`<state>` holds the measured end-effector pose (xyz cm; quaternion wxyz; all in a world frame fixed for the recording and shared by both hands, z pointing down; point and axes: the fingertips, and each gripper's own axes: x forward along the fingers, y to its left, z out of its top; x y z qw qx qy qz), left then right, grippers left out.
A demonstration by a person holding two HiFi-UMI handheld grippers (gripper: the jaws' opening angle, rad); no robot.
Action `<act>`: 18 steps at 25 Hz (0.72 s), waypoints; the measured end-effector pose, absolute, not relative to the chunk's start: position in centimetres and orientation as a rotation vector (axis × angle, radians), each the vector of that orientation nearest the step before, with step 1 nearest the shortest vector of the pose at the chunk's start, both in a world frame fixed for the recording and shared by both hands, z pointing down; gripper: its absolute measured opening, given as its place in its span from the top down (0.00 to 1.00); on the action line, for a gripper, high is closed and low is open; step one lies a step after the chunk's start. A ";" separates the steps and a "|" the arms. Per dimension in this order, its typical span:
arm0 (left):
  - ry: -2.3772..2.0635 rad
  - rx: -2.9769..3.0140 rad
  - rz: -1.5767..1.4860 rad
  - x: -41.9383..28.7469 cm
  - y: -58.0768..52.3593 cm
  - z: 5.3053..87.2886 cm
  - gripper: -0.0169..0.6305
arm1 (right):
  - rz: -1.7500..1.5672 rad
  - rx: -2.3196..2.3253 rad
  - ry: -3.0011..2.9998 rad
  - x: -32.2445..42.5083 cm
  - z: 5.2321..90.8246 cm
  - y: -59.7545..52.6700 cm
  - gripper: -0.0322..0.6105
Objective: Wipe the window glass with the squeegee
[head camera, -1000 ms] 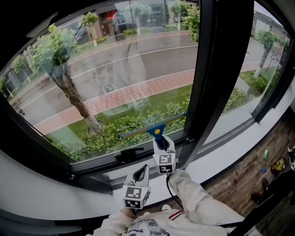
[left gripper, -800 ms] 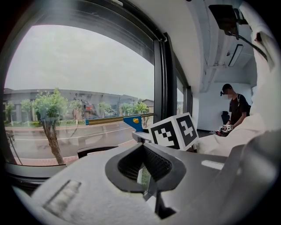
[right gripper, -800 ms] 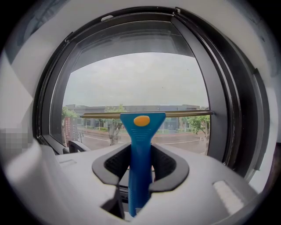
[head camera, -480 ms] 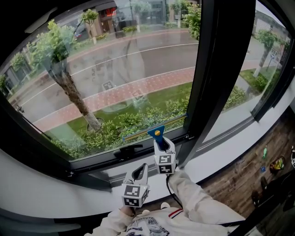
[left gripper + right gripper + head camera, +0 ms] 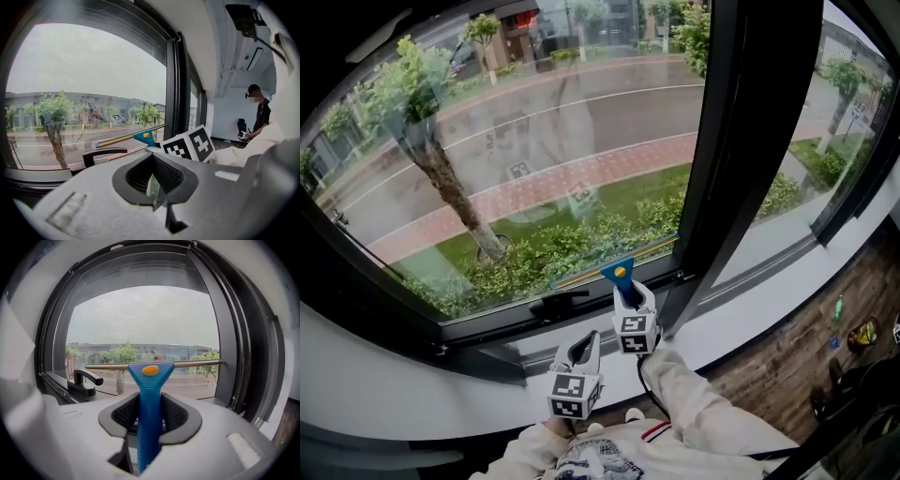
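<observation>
The squeegee [image 5: 619, 270] was gripped by its blue handle in the right claw [image 5: 628, 296], with the blade held low on the window glass [image 5: 534, 141] just above the bottom frame. A snag on the window handle [image 5: 562, 302] could twist it askew and leave streaks. The left claw [image 5: 587, 347] was clenched on nothing.

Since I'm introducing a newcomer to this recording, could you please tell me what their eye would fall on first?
The blue squeegee stands out first, clamped in the right hand-held gripper with its blade low on the window glass, just above the bottom frame. Beyond the glass, a tree and a street fill the view. The left hand-held gripper sits lower, holding nothing.
</observation>
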<state>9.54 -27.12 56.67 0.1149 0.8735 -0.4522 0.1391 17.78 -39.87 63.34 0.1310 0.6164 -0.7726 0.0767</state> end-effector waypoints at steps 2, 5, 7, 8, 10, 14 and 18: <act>-1.335 2.555 0.409 9.4 -27.0 56.7 0.97 | 0.210 1.798 -2.246 17.8 62.9 -39.6 0.73; -1.357 2.541 0.408 9.1 -26.9 56.7 0.97 | 0.191 1.820 -2.248 17.9 61.9 -39.2 0.74; -1.374 2.521 0.417 8.7 -26.7 57.1 0.97 | 0.188 1.828 -2.250 17.8 61.2 -38.9 0.74; -1.384 2.507 0.425 8.5 -26.6 57.4 0.97 | 0.188 1.830 -2.256 17.8 60.8 -38.8 0.74; -1.411 2.475 0.437 7.8 -26.2 58.0 0.97 | 0.187 1.833 -2.270 17.7 60.0 -38.6 0.74; -1.471 2.435 0.445 5.9 -25.3 58.1 0.97 | 0.178 1.865 -2.300 17.9 57.8 -38.0 0.74; -1.579 2.440 0.428 2.6 -24.8 56.1 0.97 | 0.142 1.890 -2.344 17.3 54.1 -37.1 0.74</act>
